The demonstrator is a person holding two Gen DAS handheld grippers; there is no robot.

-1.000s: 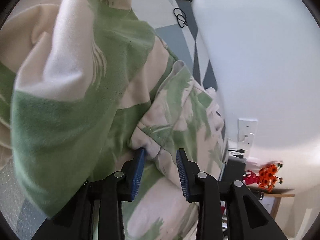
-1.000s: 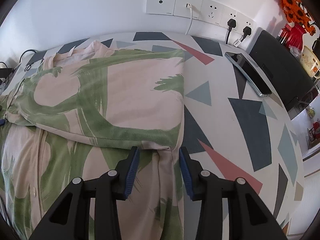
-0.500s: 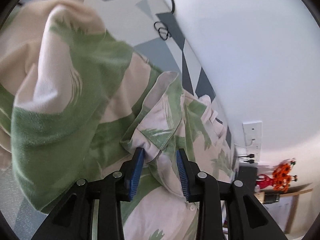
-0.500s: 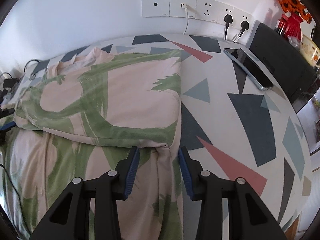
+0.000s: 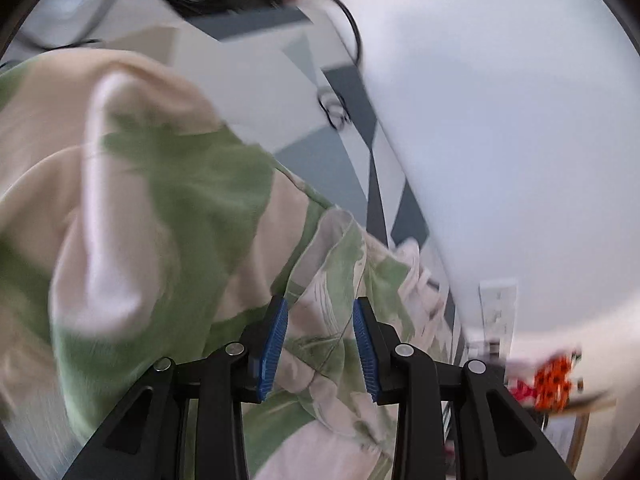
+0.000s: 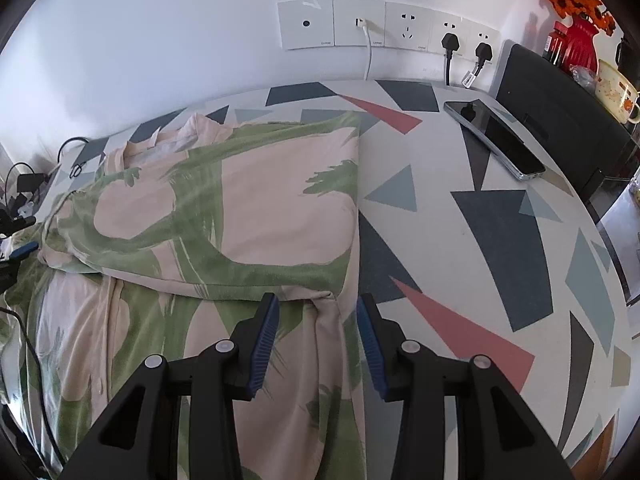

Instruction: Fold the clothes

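Observation:
A pink shirt with green brush-stroke print [image 6: 224, 216] lies on the patterned table [image 6: 500, 240], its upper half folded over the lower part. My right gripper [image 6: 318, 312] is open, its jaws either side of the fold's right corner, low over the cloth. In the left wrist view the same shirt [image 5: 168, 216] fills the left and middle, blurred. My left gripper [image 5: 320, 320] is open, with a bunched fold of the shirt [image 5: 340, 264] between its blue pads, not pinched.
A phone [image 6: 494, 138] lies at the table's back right beside a black box [image 6: 560, 120]. Wall sockets with plugs [image 6: 384, 26] run along the back wall. Cables and a charger [image 6: 28, 184] sit at the far left. Red vase with orange flowers [image 6: 576, 32] stands far right.
The left gripper's view has swung and blurred, showing more table and cables above the shirt; its jaws stay open around the fold. The right gripper has drawn back slightly, still open.

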